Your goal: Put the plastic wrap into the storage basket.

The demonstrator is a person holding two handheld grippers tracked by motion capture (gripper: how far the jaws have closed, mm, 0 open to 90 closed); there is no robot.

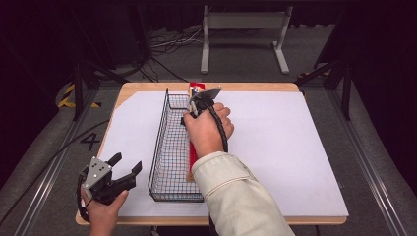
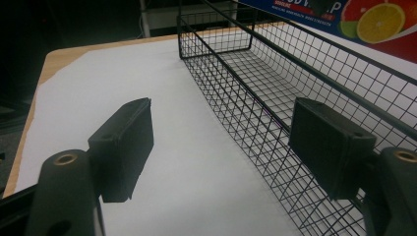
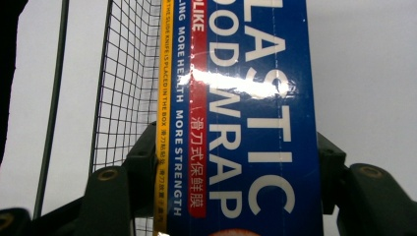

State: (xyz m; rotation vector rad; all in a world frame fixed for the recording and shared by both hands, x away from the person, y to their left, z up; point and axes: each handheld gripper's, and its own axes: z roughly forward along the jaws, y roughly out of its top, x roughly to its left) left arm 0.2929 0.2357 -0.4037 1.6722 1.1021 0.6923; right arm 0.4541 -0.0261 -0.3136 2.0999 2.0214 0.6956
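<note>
my right tongs are clamped on the box of plastic wrap, one jaw on each long side, the box running lengthwise away from me between them. in the high view the right tongs sit near the far end of the box, which lies along the right wall of the basket, touching or just beside it; i cannot tell whether it rests on the worktop or is lifted off it. my hand covers its middle, so i see the red far tip and a strip by my sleeve.

my left tongs stand apart with nothing between them, low at the near left corner of the worktop, well apart from the box. in the left gripper view the left tongs point along the basket, with the box beyond its far wall.
</note>
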